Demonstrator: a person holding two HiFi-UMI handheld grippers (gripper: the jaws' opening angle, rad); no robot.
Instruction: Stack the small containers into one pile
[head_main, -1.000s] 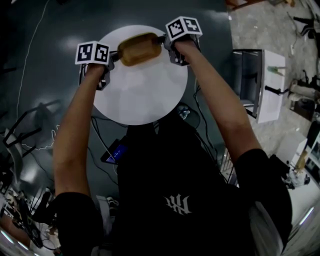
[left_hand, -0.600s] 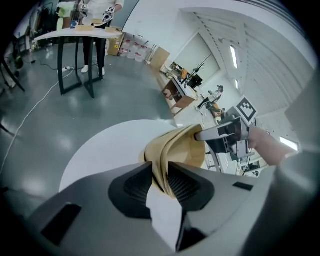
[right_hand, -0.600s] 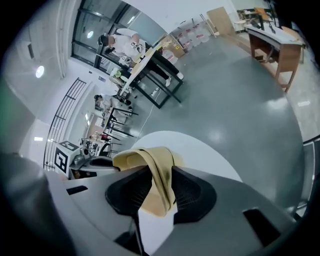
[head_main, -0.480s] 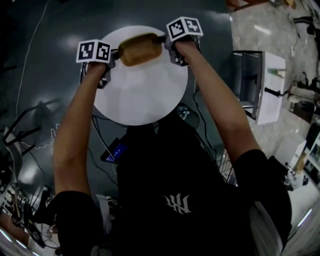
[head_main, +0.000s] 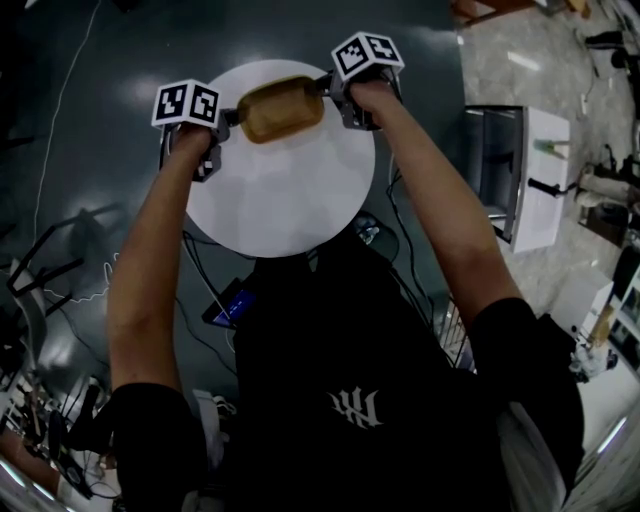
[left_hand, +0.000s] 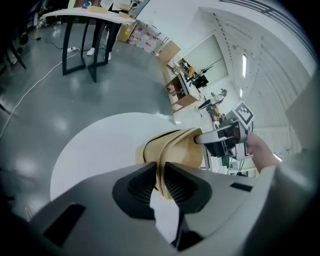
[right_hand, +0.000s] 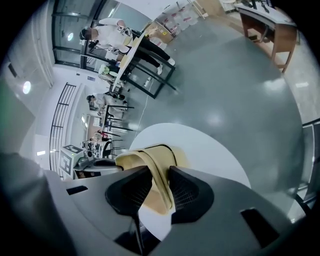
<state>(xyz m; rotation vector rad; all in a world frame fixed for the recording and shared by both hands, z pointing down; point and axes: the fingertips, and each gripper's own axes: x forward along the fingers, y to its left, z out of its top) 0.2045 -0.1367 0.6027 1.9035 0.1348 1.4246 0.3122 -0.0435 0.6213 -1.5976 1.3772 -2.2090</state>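
Tan small containers, nested as one, hang over the far edge of the round white table between my two grippers. My left gripper is shut on the left rim; its jaws have just been closing with that rim between the pads. My right gripper grips the opposite rim; its jaws have just been opening a little, and the wall still sits pinched between them. In the left gripper view the right gripper shows at the container's far end.
A white and grey cabinet stands on the floor to the right of the table. Cables lie under the table's near side. Dark-legged tables and people are far off across the grey floor.
The container has tipped so its opening now faces up towards the head camera. Both grippers have stayed at its two ends.
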